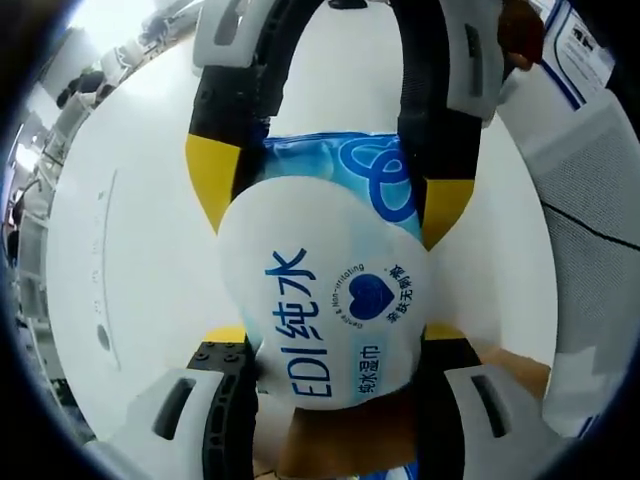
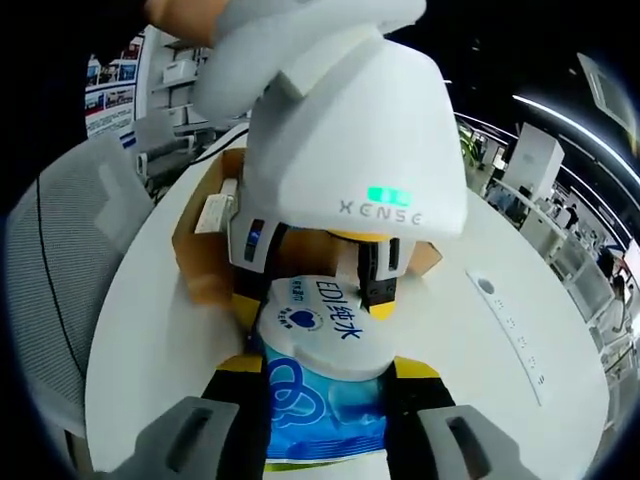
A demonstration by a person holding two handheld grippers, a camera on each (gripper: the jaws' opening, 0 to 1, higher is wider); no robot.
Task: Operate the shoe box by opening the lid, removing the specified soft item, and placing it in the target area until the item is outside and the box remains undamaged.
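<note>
Both tools clench one pack of wet wipes point(image 1: 335, 300) from opposite ends above the white tabletop point(image 1: 130, 260): left tool point(image 1: 335, 375), right tool point(image 2: 325, 385). Behind, the cardboard shoe box point(image 2: 205, 250) sits open on the tabletop, a white item inside.

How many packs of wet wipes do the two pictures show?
1. The wet wipes pack is held between both grippers above the white table, the left gripper at one end, the right gripper at the other. More may lie hidden in the shoe box.
</note>
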